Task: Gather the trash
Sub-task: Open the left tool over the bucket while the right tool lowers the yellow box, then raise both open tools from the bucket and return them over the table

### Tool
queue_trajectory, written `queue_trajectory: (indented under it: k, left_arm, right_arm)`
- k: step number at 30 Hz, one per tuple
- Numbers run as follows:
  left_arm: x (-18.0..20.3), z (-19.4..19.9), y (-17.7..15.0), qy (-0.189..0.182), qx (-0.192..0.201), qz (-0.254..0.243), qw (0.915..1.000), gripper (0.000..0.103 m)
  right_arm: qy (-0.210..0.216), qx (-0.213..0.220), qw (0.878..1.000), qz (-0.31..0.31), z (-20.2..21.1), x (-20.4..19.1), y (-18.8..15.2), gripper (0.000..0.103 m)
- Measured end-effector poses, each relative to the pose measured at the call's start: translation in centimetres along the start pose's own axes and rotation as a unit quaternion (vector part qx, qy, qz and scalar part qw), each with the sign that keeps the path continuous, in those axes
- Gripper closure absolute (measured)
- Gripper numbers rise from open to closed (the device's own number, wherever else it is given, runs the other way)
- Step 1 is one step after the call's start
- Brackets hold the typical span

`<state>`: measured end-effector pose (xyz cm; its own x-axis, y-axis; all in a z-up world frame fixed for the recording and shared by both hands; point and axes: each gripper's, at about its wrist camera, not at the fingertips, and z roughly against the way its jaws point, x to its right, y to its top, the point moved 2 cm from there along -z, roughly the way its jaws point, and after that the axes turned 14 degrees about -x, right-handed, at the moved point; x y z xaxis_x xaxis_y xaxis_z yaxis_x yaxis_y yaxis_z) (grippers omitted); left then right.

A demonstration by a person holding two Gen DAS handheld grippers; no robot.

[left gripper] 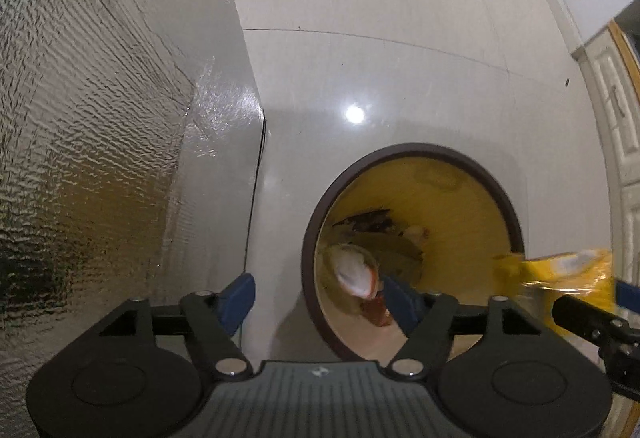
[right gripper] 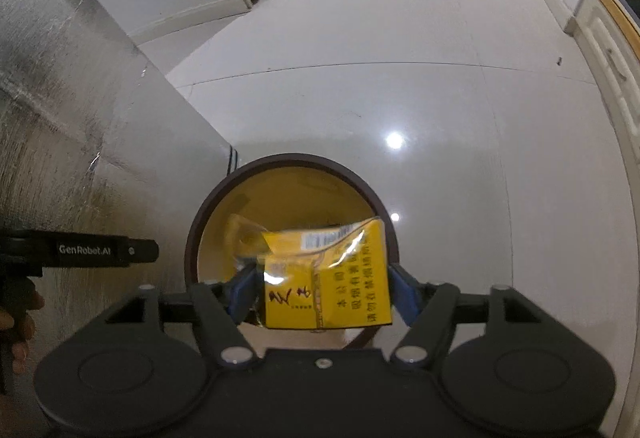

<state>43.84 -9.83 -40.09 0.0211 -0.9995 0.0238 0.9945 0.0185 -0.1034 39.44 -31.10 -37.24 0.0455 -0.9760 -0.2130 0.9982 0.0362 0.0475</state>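
Note:
A round bin with a dark brown rim (left gripper: 316, 222) and yellow inside stands on the floor and holds dark scraps. My left gripper (left gripper: 322, 298) points straight down over the bin's left edge. It is open, and a white and orange piece of trash (left gripper: 356, 274) lies in the bin below it, touching neither finger. My right gripper (right gripper: 320, 292) hangs over the same bin (right gripper: 208, 206), open. A yellow cigarette pack (right gripper: 328, 286) in crumpled cellophane sits loosely between its blue fingers. The pack (left gripper: 560, 270) also shows at the right of the left wrist view.
A silvery textured panel (left gripper: 80, 118) rises at the left of the bin, with a thin black cable (left gripper: 256, 174) running along its foot. Glossy grey floor tiles (right gripper: 400, 98) spread beyond. White cabinet doors (left gripper: 616, 110) line the right side. A hand (right gripper: 16, 318) holds the left gripper's handle.

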Motion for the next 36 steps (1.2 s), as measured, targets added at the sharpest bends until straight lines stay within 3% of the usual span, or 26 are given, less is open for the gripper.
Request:
queue_trajectory:
  k: [1,10,18,29,36]
  left_arm:
    - [0.0,0.0,0.0,0.002,-0.001,-0.003,1.0,0.027]
    - [1.0,-0.1,-0.8,0.002,-0.009,-0.031,0.9995,0.013]
    - [0.5,0.1,-1.4,0.003,-0.011,-0.028,0.9995,0.001]
    - [-0.6,0.9,-3.6,0.008,-0.018,-0.036,0.9992,0.0]
    - [-0.7,2.7,-5.2,0.004,0.001,-0.043,0.999,0.0]
  right_arm:
    - [-0.002,-0.003,1.0,0.003,-0.1,-0.1,0.0,0.018]
    - [-0.039,-0.042,0.998,0.013,-1.1,0.6,-0.6,0.011]
    - [-0.054,-0.043,0.998,-0.007,-0.5,2.2,-1.6,0.0]
    - [-0.071,-0.041,0.996,-0.025,0.0,1.8,-3.2,0.0]
    - [-0.067,-0.035,0.997,-0.033,1.3,1.7,-4.4,0.0]
